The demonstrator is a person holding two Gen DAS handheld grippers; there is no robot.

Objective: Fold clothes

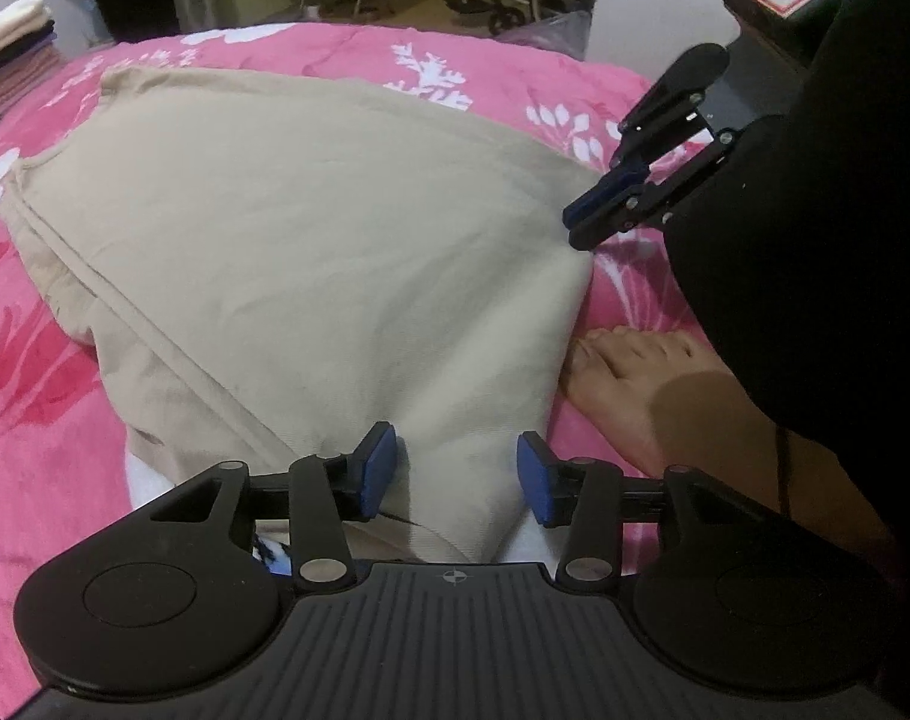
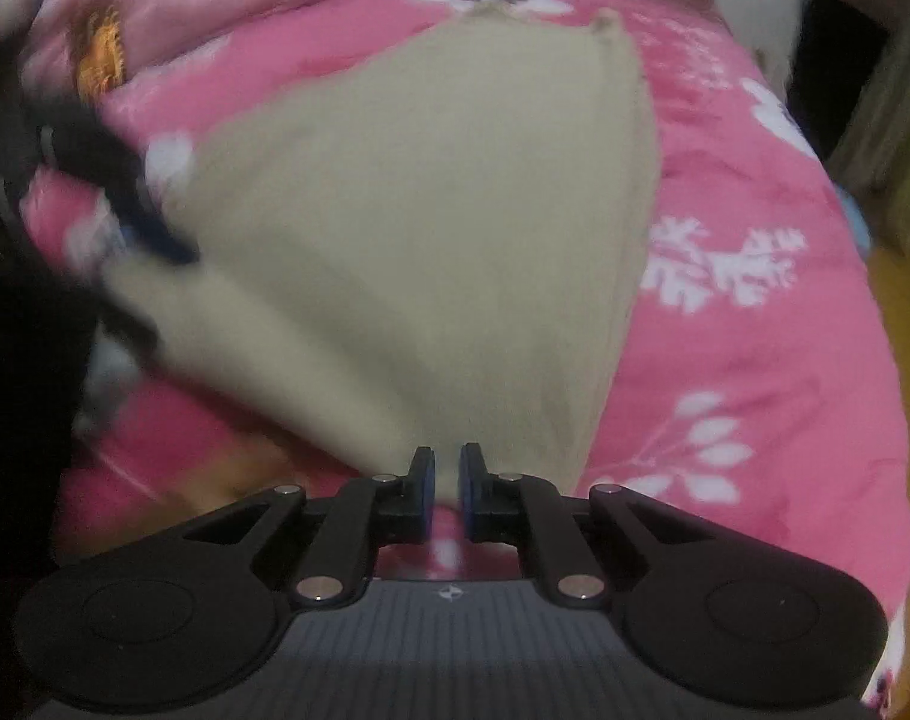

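A beige garment [image 1: 311,228] lies spread on a pink floral bedspread [image 1: 41,420]. In the left wrist view my left gripper [image 1: 457,471] is open, and the garment's near corner lies between its blue pads [image 1: 380,468]. Farther right, my right gripper [image 1: 586,222] sits at the garment's right edge with its jaws together. In the right wrist view the right gripper [image 2: 447,480] has a narrow tip of the beige garment [image 2: 419,228] pinched between its pads. The left gripper [image 2: 155,234] shows as a blur at the garment's left edge.
A person's bare foot [image 1: 628,372] rests on the bedspread just right of the garment, under a black sleeve [image 1: 814,240]. Folded clothes [image 1: 11,54] are stacked at the far left. A bunched pink quilt [image 2: 173,6] lies beyond the garment. The bedspread [image 2: 754,360] drops off at its right side.
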